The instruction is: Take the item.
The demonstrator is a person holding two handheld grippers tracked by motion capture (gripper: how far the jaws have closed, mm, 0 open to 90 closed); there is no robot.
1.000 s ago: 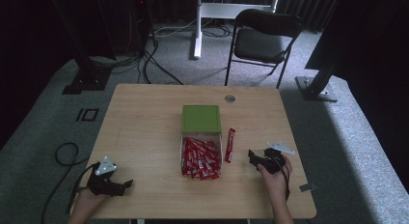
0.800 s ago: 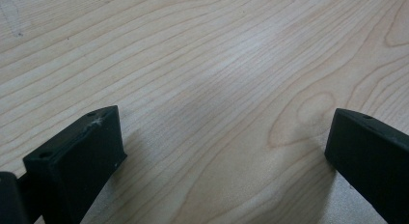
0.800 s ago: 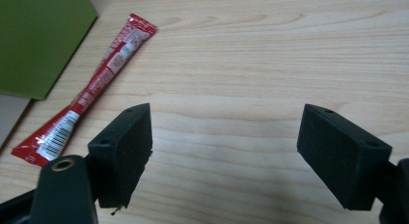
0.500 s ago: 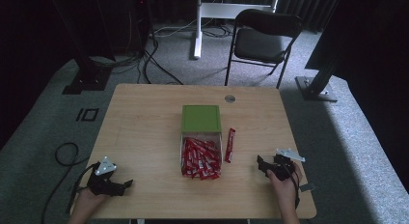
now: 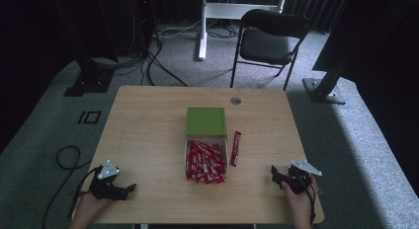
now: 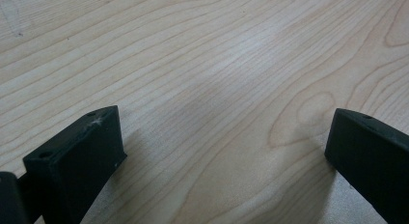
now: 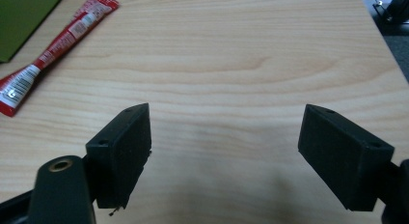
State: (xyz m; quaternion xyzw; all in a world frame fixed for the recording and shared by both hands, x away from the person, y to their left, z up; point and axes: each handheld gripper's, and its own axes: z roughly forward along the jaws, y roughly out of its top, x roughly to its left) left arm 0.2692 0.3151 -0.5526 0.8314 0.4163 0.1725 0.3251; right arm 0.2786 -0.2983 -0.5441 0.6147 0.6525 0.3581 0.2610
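table: we note a pale wood-grain top (image 5: pixel 148 130), rectangular with rounded corners, a small round grommet (image 5: pixel 235 100) near its far edge.
room: grey carpet, dark curtains behind, a black folding chair (image 5: pixel 269 41) beyond the far edge, loose cables on the floor.
open room: we see wide bare wood on both sides of the centre; both near corners hold only the grippers.
box: a clear container (image 5: pixel 206 152) at the table's centre, its green square lid (image 5: pixel 206 121) lying flat just behind the opening.
sachets: we count many glossy red stick packets (image 5: pixel 205 161) heaped in the box.
loose sachet: one red stick (image 5: pixel 235 148) lies flat on the wood just to the right of the box, apart from it; in the right gripper view it sits far to the upper left (image 7: pixel 53 52).
left gripper: (image 5: pixel 127 189) near the front-left edge, jaws spread wide over bare wood (image 6: pixel 226 137), nothing between them.
right gripper: (image 5: pixel 274 173) near the front-right corner, well apart from the loose sachet; matte black block jaws spread wide (image 7: pixel 224 137), we see nothing held.
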